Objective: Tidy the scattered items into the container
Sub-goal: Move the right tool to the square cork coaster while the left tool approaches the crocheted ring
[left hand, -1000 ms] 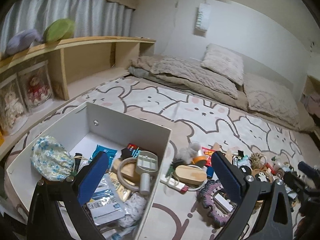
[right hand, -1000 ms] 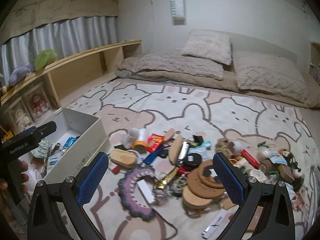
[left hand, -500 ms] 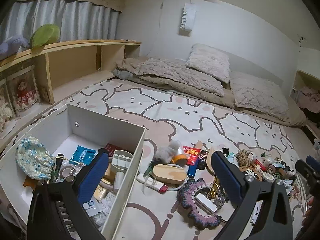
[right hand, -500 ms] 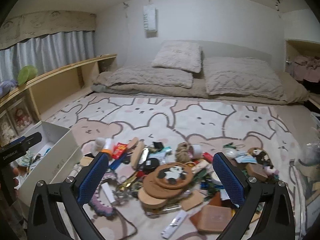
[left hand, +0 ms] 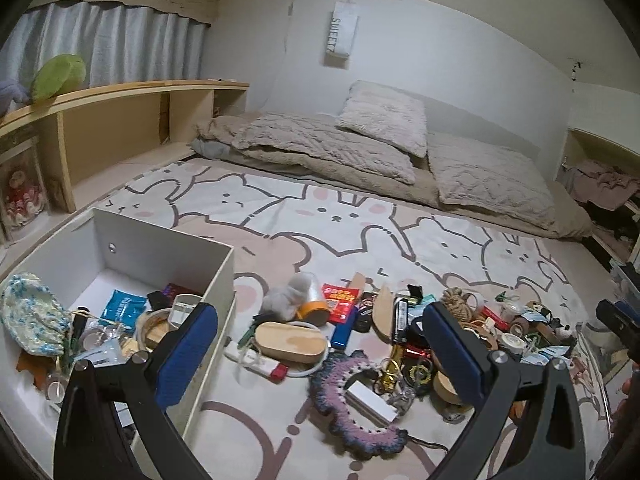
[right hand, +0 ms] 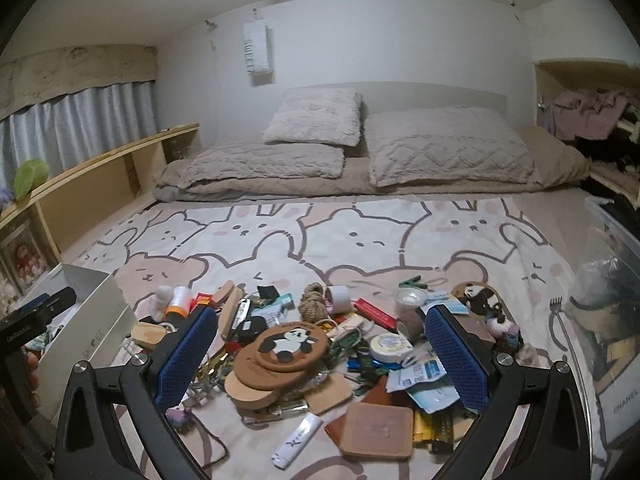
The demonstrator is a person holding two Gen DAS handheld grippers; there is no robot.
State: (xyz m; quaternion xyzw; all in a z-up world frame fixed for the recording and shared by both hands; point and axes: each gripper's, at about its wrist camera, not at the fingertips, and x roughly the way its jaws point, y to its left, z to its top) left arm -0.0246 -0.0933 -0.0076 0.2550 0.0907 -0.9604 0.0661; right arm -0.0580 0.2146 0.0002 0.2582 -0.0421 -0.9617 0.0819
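Note:
A white open box (left hand: 208,280) sits on the rug at the left, holding several items such as a blue floral pouch (left hand: 32,316). It also shows at the left edge of the right wrist view (right hand: 100,312). A heap of small items lies on the rug: a wooden oval box (left hand: 290,342), a crocheted purple ring (left hand: 344,412), round panda coasters (right hand: 280,348), a square brown coaster (right hand: 378,426). My left gripper (left hand: 320,356) is open and empty above the wooden box. My right gripper (right hand: 320,356) is open and empty above the coasters.
A low bed with pillows (right hand: 440,148) lies at the back. A wooden shelf (left hand: 120,128) runs along the left wall. A clear plastic bin (right hand: 608,300) stands at the right. The bear-pattern rug (right hand: 340,232) stretches between the heap and the bed.
Both grippers have swung to the right: the box has slid leftward in both views and the heap now sits between the fingers. Both stay open and empty.

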